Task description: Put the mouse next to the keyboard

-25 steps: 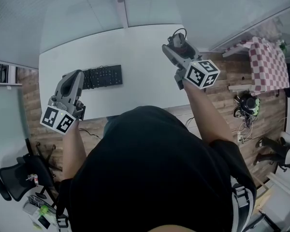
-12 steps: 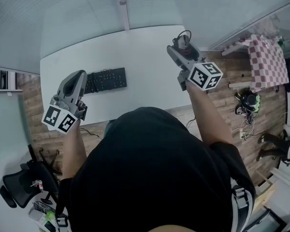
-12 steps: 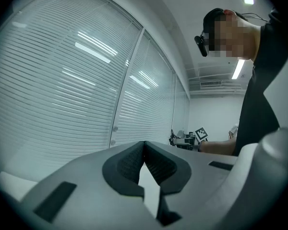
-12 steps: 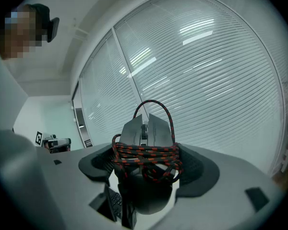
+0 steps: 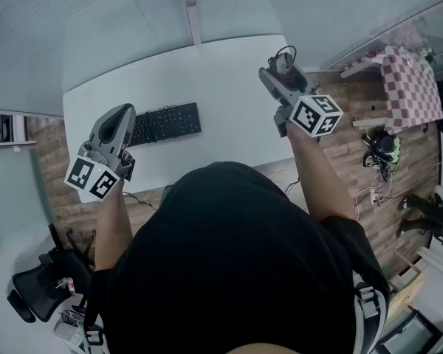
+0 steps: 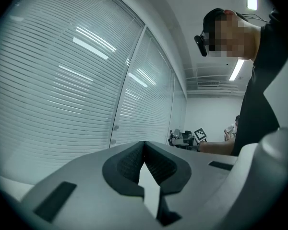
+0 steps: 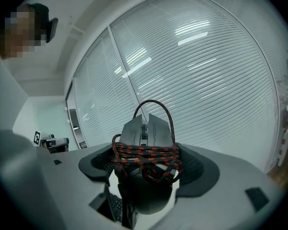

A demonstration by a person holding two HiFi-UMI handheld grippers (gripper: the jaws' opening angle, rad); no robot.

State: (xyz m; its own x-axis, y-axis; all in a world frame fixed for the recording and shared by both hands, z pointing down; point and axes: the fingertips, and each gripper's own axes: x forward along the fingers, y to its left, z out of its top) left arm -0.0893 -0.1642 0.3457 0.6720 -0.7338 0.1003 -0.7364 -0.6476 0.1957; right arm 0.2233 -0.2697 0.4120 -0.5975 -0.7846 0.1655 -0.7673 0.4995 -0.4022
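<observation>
A grey mouse (image 7: 145, 143) with its red-and-black braided cable wound round it sits between the jaws of my right gripper (image 7: 144, 164), which is shut on it. In the head view that gripper (image 5: 282, 74) hangs above the white table's (image 5: 229, 102) right end, with the mouse (image 5: 284, 65) at its tip. The black keyboard (image 5: 166, 122) lies on the table's left half. My left gripper (image 5: 117, 124) is raised over the keyboard's left end; its jaws (image 6: 145, 164) stand shut with nothing between them.
White slatted blinds run behind the table. A checked cloth (image 5: 410, 87) covers a small table at the far right, with cables (image 5: 376, 157) on the wooden floor. A black office chair (image 5: 33, 304) stands at the lower left.
Both grippers have stayed almost still in the air, the right one still holding the mouse. The view has shifted slightly as the head moved.
</observation>
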